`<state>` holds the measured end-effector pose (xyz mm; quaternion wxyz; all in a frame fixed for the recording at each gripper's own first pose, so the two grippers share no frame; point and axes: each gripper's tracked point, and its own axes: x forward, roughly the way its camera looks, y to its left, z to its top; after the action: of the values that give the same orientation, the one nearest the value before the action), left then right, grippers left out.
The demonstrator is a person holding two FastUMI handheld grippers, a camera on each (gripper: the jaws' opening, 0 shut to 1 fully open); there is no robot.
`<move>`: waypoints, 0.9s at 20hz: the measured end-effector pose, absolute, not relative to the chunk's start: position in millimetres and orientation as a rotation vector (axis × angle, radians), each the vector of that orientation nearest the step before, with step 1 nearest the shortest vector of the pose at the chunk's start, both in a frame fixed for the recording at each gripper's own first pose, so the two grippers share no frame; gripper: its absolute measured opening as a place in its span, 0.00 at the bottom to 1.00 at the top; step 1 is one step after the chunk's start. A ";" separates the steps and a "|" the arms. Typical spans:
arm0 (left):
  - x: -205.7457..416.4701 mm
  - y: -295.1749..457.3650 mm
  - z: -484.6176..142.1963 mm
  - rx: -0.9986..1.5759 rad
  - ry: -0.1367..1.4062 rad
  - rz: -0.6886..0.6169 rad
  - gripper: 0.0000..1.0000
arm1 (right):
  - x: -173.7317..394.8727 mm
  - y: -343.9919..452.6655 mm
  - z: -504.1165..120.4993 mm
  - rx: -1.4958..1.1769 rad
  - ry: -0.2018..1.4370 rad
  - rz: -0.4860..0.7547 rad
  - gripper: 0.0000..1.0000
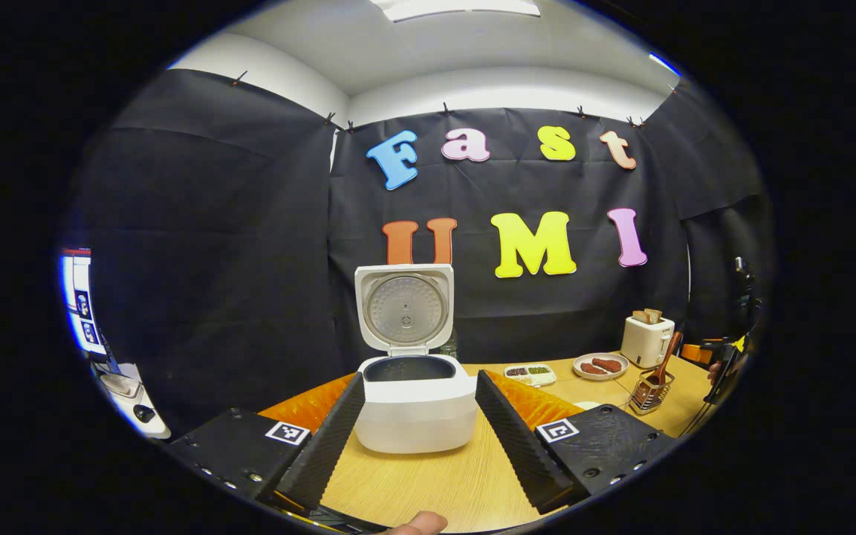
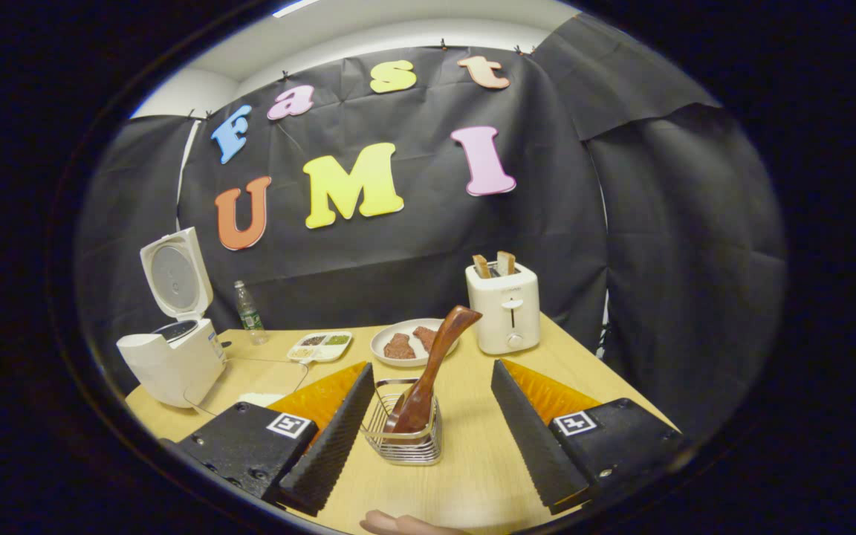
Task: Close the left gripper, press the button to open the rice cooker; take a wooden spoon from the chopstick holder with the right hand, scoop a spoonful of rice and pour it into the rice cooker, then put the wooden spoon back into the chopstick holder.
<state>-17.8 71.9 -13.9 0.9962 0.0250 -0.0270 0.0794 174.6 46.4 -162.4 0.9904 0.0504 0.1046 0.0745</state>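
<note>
Left hand-held gripper [image 1: 417,438]: fingers spread wide apart, holding nothing; it faces the rice cooker, which sits between the two fingers in the left gripper view, with no contact visible.
Right hand-held gripper [image 2: 428,438]: fingers spread wide apart, holding nothing; the chopstick holder stands between them, untouched by either finger.
Rice cooker [image 1: 414,405]: white, on the table, lid raised upright at the back, dark inner pot exposed. In the right gripper view it stands at the far left end of the table [image 2: 472,475].
Wooden spoon [image 2: 432,375]: dark brown, standing in the chopstick holder and leaning to the right, its upper end well above the rim.
Chopstick holder [image 2: 406,438]: wire basket, upright on the table, near the front edge. In the left gripper view it appears at the right, in front of the toaster.
Toaster [image 2: 504,308]: white, two bread slices projecting from the top, at the back right of the table.
Plate [image 2: 398,334]: white, carrying two brown pieces, just left of the toaster.
Divided tray [image 2: 320,345]: small, with several fillings, left of the plate.
Bottle [image 2: 250,312]: clear, upright, behind the tray beside the rice cooker.
Rice supply: cannot be identified.
</note>
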 end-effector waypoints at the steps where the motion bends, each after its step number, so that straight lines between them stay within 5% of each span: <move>1: -22.2 69.2 -22.9 0.034 -0.041 0.163 0.95 | 184.2 48.3 -168.4 0.100 0.221 0.161 0.99; 15: -59.2 78.2 -10.9 0.065 -0.087 0.195 0.95 | 280.8 59.1 -206.5 0.179 0.401 0.141 0.99; 16: -61.9 76.6 -10.2 0.064 -0.090 0.190 0.95 | 284.8 62.5 -207.0 0.197 0.429 0.153 0.95; 18: -66.4 75.7 -11.8 0.058 -0.084 0.175 0.95 | 279.5 60.0 -209.9 0.205 0.469 0.124 0.53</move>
<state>-66.4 75.7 -11.8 0.9949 0.0289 -0.0417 0.0873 279.5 60.0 -209.9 0.9655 0.1015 0.2320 0.0611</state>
